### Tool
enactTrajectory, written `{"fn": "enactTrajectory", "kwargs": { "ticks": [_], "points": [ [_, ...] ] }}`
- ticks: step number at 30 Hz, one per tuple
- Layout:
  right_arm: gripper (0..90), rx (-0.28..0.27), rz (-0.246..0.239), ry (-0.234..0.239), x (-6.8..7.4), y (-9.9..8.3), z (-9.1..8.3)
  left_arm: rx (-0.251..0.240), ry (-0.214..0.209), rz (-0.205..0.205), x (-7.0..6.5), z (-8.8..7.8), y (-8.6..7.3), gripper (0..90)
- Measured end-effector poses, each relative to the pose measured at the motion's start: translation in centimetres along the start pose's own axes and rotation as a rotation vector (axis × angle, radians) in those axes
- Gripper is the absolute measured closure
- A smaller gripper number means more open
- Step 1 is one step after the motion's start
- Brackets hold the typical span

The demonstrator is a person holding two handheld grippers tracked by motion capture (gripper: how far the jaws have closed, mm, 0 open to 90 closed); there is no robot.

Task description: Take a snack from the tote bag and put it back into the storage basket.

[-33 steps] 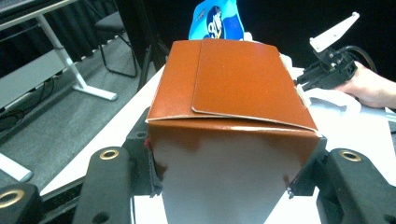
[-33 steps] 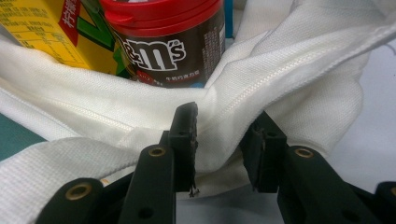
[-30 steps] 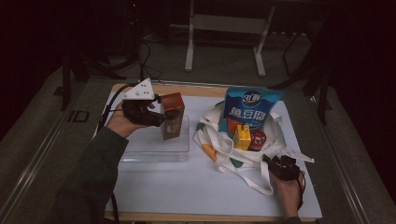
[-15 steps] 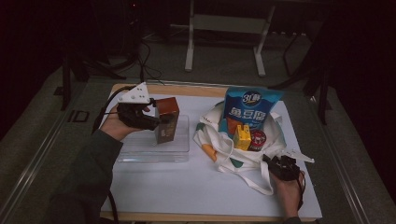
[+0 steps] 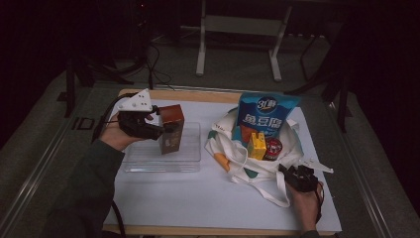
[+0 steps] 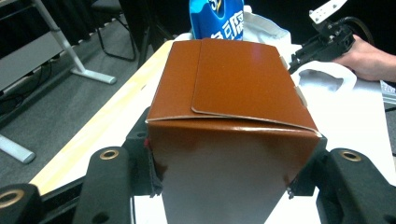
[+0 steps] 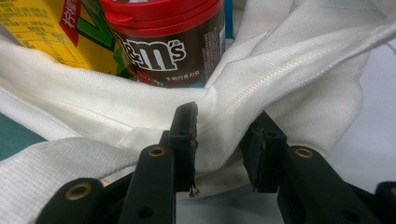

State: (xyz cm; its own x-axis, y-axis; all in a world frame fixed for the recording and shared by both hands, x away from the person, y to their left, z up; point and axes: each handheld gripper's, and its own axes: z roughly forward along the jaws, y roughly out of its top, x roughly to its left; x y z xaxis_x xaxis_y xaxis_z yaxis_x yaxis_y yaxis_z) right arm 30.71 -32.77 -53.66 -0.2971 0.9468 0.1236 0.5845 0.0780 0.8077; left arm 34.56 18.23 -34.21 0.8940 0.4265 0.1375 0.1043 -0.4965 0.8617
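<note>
Left gripper (image 5: 163, 130) clamps brown carton (image 5: 171, 128) upright over clear tray (image 5: 190, 161) near table's left edge; carton base cut off in left gripper view. Right gripper (image 7: 219, 135) near front-right corner, jaws pinching white tote bag (image 7: 289, 70) rim. Candy jar (image 7: 168, 37) half hidden inside.

brown box (image 5: 171, 128), white bag (image 5: 237, 153), blue pouch (image 5: 266, 115), yellow carton (image 5: 257, 146), red-lidded jar (image 5: 273, 148)

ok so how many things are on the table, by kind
brown cardboard box: 1
clear plastic tray: 1
white cloth tote bag: 1
blue snack pouch: 1
yellow drink carton: 1
red-lidded candy tub: 1
total: 6
</note>
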Motion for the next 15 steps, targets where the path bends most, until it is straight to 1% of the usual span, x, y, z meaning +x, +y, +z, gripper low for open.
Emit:
{"fn": "enactTrajectory", "kwargs": {
  "ticks": [15],
  "points": [
    [66.9,-0.001,-0.002,-0.001,0.0,0.0,0.0,0.018,-0.001,-0.007,0.1,-1.0,-1.1,42.8]
  ]
}}
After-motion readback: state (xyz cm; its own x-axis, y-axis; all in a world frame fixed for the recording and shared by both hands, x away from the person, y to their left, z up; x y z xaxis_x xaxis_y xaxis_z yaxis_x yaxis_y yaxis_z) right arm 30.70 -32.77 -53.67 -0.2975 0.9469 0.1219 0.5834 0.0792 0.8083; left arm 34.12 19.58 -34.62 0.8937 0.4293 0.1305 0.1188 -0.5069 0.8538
